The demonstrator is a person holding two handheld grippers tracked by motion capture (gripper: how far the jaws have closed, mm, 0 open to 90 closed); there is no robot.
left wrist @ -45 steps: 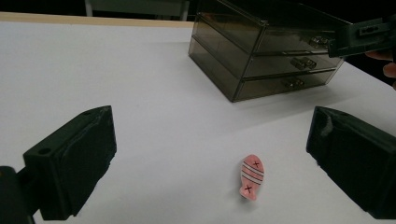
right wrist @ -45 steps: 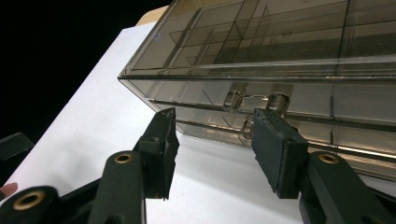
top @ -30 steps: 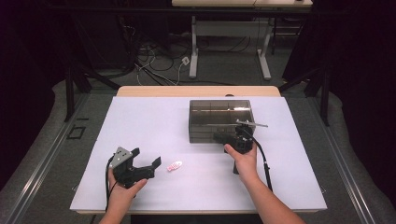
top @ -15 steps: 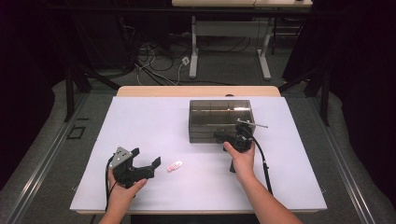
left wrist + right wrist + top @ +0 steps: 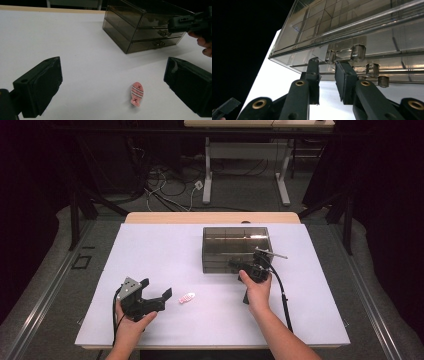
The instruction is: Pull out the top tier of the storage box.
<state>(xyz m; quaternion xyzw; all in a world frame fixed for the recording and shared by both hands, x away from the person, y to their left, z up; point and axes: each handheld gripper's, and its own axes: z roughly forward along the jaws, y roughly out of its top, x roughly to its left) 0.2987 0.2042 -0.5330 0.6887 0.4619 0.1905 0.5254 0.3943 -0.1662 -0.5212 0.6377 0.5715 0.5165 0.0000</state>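
Right gripper view looks up close at the drawer box [image 5: 362, 32]. The right gripper [image 5: 327, 62] sits at the front of the box, and its jaws have just been closing around the small clear handle [image 5: 331, 56] of a drawer. A little gap is left, so it is not squeezing yet. The handle lies sideways, straight ahead. High view shows the left gripper [image 5: 159, 292] hanging wide apart, holding nothing, near the pink fish clip [image 5: 187, 297] on the white surface [image 5: 165, 245].
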